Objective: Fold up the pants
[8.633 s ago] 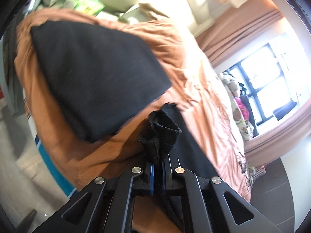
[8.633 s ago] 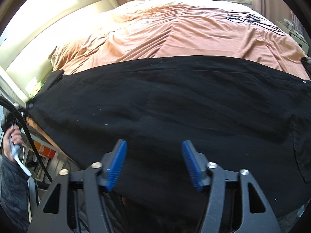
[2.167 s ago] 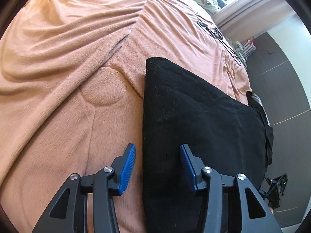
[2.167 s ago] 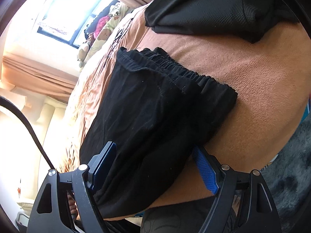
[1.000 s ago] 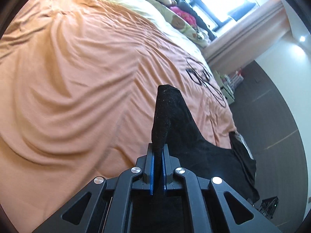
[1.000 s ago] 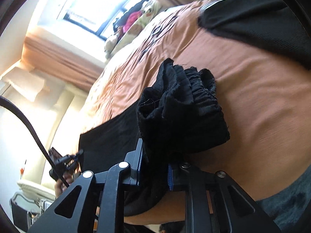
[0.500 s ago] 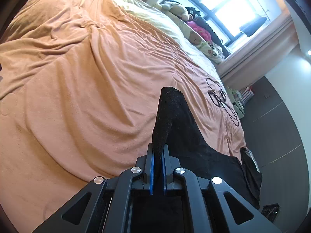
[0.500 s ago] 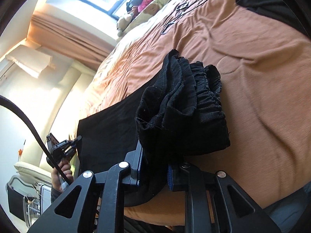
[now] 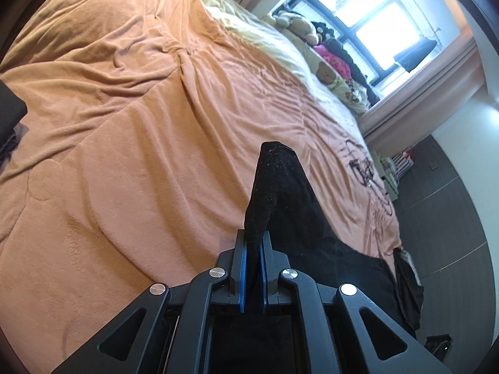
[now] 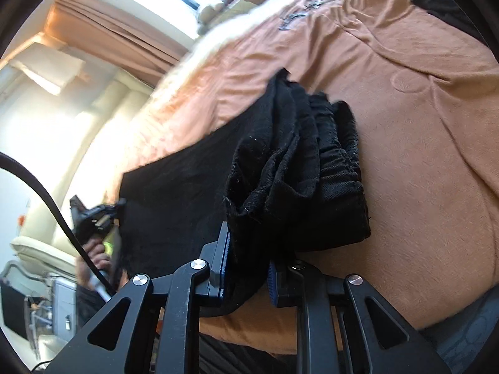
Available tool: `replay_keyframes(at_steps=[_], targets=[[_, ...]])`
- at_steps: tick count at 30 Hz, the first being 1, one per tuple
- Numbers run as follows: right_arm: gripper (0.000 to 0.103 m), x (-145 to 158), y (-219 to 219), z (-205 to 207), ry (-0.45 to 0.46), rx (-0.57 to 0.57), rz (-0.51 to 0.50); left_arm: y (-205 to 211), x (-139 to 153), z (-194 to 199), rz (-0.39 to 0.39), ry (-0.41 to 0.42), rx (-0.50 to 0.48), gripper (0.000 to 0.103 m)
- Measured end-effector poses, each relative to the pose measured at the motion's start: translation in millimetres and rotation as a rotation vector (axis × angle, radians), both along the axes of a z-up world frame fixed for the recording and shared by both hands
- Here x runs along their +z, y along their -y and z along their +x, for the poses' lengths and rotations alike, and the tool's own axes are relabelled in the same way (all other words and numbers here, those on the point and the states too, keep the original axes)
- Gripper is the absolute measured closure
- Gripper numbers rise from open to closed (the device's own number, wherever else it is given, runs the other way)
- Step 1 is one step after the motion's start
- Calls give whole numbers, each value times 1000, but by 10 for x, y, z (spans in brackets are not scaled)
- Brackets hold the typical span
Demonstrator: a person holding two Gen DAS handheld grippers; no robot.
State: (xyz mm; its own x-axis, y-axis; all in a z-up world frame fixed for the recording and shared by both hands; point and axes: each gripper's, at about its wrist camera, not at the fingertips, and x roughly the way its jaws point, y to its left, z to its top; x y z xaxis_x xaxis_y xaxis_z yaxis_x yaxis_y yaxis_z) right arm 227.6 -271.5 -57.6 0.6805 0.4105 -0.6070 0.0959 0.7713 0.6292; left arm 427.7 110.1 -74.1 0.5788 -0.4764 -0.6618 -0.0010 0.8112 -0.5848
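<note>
The black pants (image 9: 299,218) are up off the orange bedspread (image 9: 140,155) at both ends, stretched between the two grippers, with the middle of the fabric lying on the bed near its near edge. In the left wrist view a thin folded corner of the pants stands up from between the blue pads (image 9: 243,268) of the left gripper (image 9: 253,249), jaws pinched tight on it. The rest of the cloth trails down to the right toward the bed's edge, where dark floor (image 9: 443,218) shows.

Over on the right wrist view, the bunched elastic waistband (image 10: 327,155) sits gathered in thick folds, and the right gripper (image 10: 248,268) clamps that wad, jaws a little apart around the thick bundle and just easing wider, cloth filling the gap. From there the pants (image 10: 174,193) run flat to the left, out to the left gripper (image 10: 93,215) in the person's hand (image 10: 96,255) at the bed's left edge.

Beyond, the bedspread runs rumpled up to a cream sheet (image 9: 265,40), soft toys (image 9: 324,71) along the far edge, and a bright window (image 9: 374,21). Another dark garment (image 9: 9,112) lies at the left edge.
</note>
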Motion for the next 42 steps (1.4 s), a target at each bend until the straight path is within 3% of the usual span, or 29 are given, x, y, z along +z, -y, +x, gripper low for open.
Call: replay_keyframes(at_steps=[3, 7, 8, 14, 24, 32, 42], targets=[[70, -130, 71, 29, -122, -19, -5, -21, -100, -61, 96, -54, 48, 87], [58, -172, 199, -148, -105, -38, 4, -68, -196, -218, 62, -68, 40, 50], [57, -173, 234, -191, -98, -43, 7, -65, -198, -269, 82, -64, 46, 46], [56, -132, 444, -388, 4, -43, 78, 96, -186, -478, 137, -68, 15, 42], [56, -387, 553, -404, 18, -2, 166, 734, -168, -846, 209, -75, -81, 31], [56, -496, 504, -230, 6, 11, 173, 1077, -315, -1184, 198, -116, -119, 30], [56, -598, 489, -129, 16, 17, 187, 1063, -530, -1532, 122, -149, -39, 21]])
